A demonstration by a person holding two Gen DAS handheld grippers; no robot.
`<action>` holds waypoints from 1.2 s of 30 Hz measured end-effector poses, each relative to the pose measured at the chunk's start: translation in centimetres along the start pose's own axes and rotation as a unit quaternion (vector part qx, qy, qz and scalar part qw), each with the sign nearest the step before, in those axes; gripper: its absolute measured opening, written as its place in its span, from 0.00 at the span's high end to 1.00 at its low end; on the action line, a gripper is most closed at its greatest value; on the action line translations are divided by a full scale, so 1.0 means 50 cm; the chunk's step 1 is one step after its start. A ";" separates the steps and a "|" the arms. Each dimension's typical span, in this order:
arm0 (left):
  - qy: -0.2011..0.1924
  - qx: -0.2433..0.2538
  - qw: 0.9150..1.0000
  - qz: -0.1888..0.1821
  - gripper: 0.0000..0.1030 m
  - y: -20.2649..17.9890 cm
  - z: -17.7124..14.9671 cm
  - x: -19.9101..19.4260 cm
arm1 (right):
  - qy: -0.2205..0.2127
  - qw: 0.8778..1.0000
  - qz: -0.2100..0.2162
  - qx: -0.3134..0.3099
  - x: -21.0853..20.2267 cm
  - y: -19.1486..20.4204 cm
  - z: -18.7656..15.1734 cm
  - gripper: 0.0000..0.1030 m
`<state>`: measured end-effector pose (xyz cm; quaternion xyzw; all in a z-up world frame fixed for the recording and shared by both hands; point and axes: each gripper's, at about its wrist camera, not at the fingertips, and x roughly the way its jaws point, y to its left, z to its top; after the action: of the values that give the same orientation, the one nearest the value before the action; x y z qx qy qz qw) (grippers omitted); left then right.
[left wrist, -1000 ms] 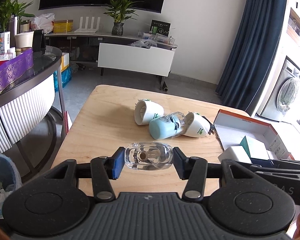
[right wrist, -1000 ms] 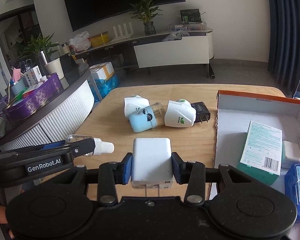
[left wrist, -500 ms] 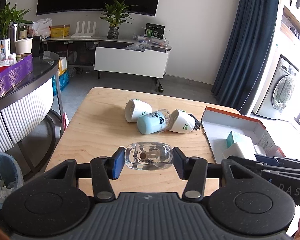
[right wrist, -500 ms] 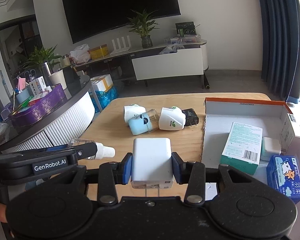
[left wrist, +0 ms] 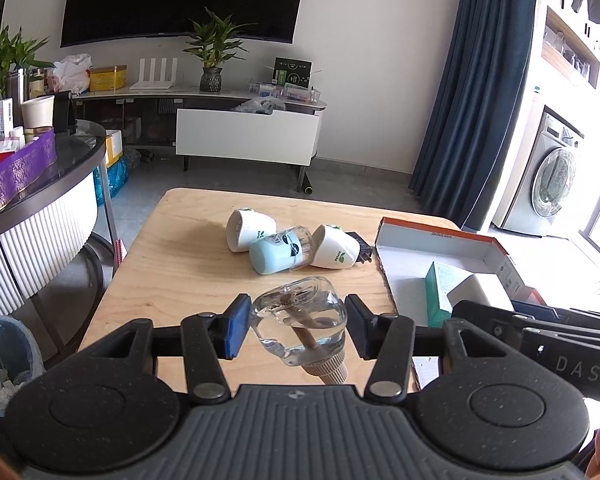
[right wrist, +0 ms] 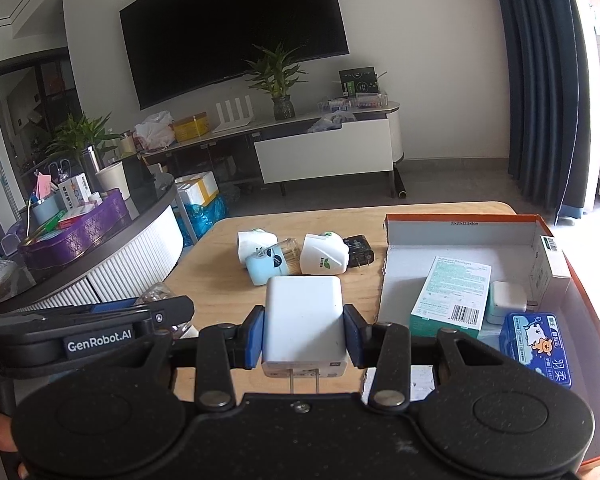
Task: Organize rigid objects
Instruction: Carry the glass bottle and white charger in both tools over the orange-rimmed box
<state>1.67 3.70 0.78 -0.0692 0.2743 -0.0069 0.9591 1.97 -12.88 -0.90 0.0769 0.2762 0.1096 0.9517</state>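
Observation:
My left gripper (left wrist: 298,330) is shut on a clear refill bottle (left wrist: 300,320) with a wick inside and a cream cap; the bottle sits tilted, cap toward the camera. Between the blue pads of my right gripper (right wrist: 304,330) a white charger block (right wrist: 303,318) is clamped, prongs toward me. Both hang above the wooden table (left wrist: 180,264). Farther back lie two white plug-in diffusers (left wrist: 250,229) (left wrist: 336,246), a pale blue canister (left wrist: 276,254) and a black plug (right wrist: 358,250). In the right wrist view the left gripper's side (right wrist: 100,334) shows at the left.
An orange-rimmed white box (right wrist: 460,222) at the table's right holds a green carton (right wrist: 454,296), a small white adapter (right wrist: 506,302), a blue tin (right wrist: 536,348) and a white carton (right wrist: 550,268). A curved counter with a purple tray (right wrist: 76,236) stands left.
Both grippers have drawn back and risen a little, so table and box look farther off. The clear bottle has tipped in the left grip, its cap now swung toward the camera.

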 end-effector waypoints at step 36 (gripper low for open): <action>-0.035 0.069 0.995 -0.062 0.50 -0.138 0.012 -0.016 | -0.082 0.994 -0.064 0.036 -0.141 -0.100 0.001 0.51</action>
<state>1.48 -3.03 2.63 -0.0194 0.2349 -0.0826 0.9683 -2.99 -19.49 1.69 0.1022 0.2050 0.0314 0.9729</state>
